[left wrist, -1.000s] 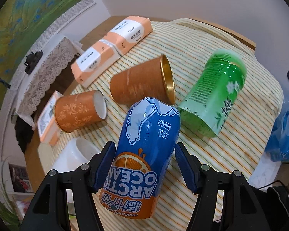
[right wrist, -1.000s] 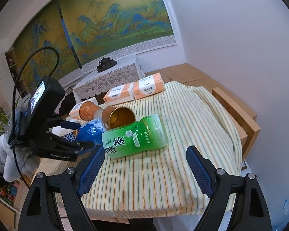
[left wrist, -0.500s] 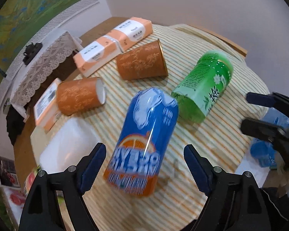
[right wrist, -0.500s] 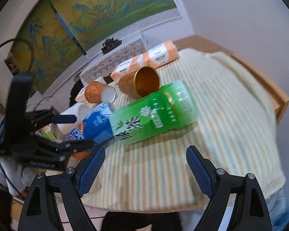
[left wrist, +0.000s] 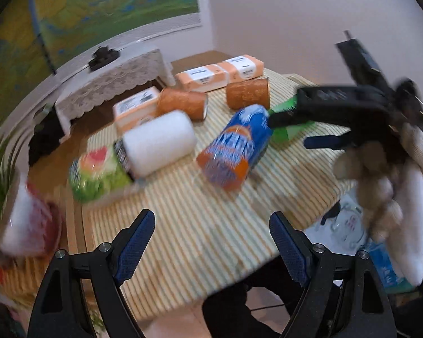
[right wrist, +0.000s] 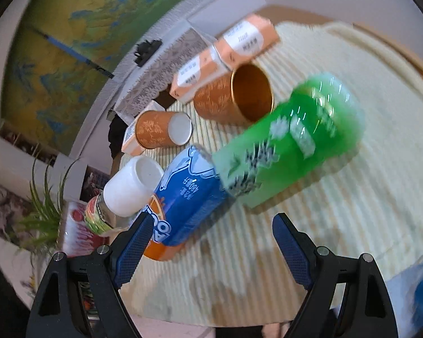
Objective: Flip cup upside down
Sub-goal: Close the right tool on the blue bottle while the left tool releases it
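We find both grippers released and empty: the left gripper low in its frame, the right gripper likewise. The blue cup lies on its side at centre, against the green cup on the striped cloth. We judge this an approach step; next, close on one cup and upend it

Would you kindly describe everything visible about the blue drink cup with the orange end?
The blue cup is printed like a drinks can, with white lettering, a pale bear picture at one end and an orange band at the other. It lies on its side on the striped tablecloth, free of both open grippers. Its bear end meets the green cup; a white cup lies beside it.
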Tool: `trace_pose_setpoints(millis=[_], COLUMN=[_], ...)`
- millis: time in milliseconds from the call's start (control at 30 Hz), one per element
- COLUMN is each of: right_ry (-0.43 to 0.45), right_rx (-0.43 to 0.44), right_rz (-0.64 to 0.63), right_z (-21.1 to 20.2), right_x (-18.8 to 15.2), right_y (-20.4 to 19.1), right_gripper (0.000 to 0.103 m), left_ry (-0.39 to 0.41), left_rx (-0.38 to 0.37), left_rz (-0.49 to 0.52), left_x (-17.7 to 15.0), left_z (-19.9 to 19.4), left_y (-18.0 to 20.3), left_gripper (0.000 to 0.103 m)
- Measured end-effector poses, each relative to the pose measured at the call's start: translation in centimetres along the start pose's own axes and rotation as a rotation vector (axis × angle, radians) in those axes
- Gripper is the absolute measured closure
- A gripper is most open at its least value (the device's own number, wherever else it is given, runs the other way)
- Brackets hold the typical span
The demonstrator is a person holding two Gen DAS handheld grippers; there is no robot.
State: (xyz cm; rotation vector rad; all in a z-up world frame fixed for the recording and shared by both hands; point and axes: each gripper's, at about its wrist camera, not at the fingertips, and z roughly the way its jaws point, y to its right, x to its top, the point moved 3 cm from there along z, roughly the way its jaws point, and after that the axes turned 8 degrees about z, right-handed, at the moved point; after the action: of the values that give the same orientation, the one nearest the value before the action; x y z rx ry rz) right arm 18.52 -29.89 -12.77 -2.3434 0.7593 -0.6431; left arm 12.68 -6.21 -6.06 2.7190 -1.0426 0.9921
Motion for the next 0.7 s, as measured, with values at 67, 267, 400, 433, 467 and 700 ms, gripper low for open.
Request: trace_pose_setpoints(millis=[67, 267, 400, 433, 467, 700], right_ry=[-0.024, -0.071, -0.083, -0.088, -0.088, -0.094], right_rx=[-0.013, 0.016, 0.008, 0.006, 0.005, -0.048], right_rz=[0.034, 0.159, 0.235, 0.250, 0.258, 0.244], right_z=[1.1, 3.0, 4.2, 4.6, 4.8, 6.3], right_x=[0.1, 0.4, 1.1, 1.3, 1.4, 1.7], right_y=[-0.3, -0.7, -0.9, -0.9, -1.1, -2.0], right_gripper=[0.020, 0.020, 0.020, 0.020, 0.020, 0.020], left_ry=[0.016, 0.031, 0.045, 0.047, 0.046, 0.038], left_rx=[-0.006, -0.028, 0.008, 0.013, 0.014, 0.004], left_rz=[-0.047, -0.173, -0.186, -0.188, -0.192, -0.224], left_x=[-1.7, -5.5, -6.8, -7.0, -7.3, -8.7], left_z=[-0.7, -1.7, -2.3, -2.4, -2.5, -2.3], left_y=[-0.5, -2.3, -2.9, -3.0, -3.0, -3.5], left_gripper=[0.017, 0.017, 0.017, 0.017, 0.017, 0.017])
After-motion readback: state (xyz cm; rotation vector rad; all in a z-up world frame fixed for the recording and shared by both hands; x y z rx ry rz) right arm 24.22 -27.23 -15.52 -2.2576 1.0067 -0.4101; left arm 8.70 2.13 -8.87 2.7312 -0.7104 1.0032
